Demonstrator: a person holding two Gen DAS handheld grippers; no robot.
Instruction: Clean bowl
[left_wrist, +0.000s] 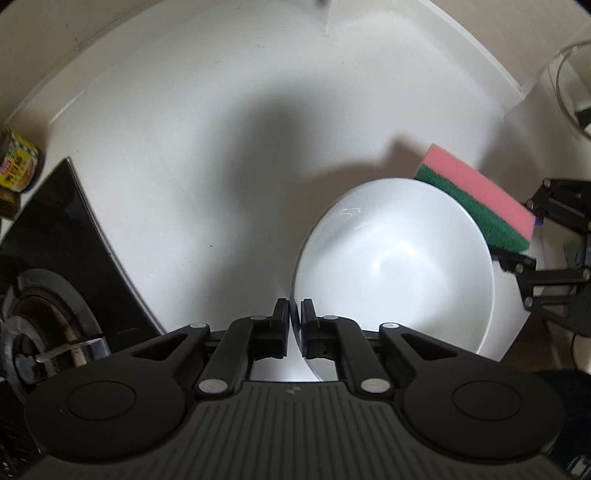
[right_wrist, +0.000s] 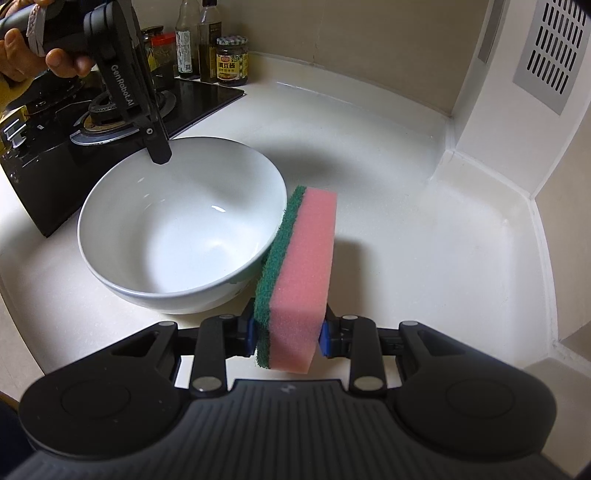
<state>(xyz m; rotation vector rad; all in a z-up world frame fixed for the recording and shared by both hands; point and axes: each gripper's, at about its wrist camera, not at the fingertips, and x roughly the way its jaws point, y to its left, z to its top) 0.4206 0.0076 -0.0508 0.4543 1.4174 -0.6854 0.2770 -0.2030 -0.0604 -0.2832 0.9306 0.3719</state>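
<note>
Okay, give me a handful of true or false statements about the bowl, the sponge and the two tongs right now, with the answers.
1. The right tongs hold a pink and green sponge. True.
2. The white bowl is full of soapy water. False: it looks empty, with only glare inside.
3. The left tongs are clamped on the bowl's rim from above. True.
4. The sponge lies flat at the bottom of the bowl. False: it is outside the bowl, green side against the outer wall by the rim.
5. The bowl stands on the black stove top. False: it stands on the white counter beside the stove.
</note>
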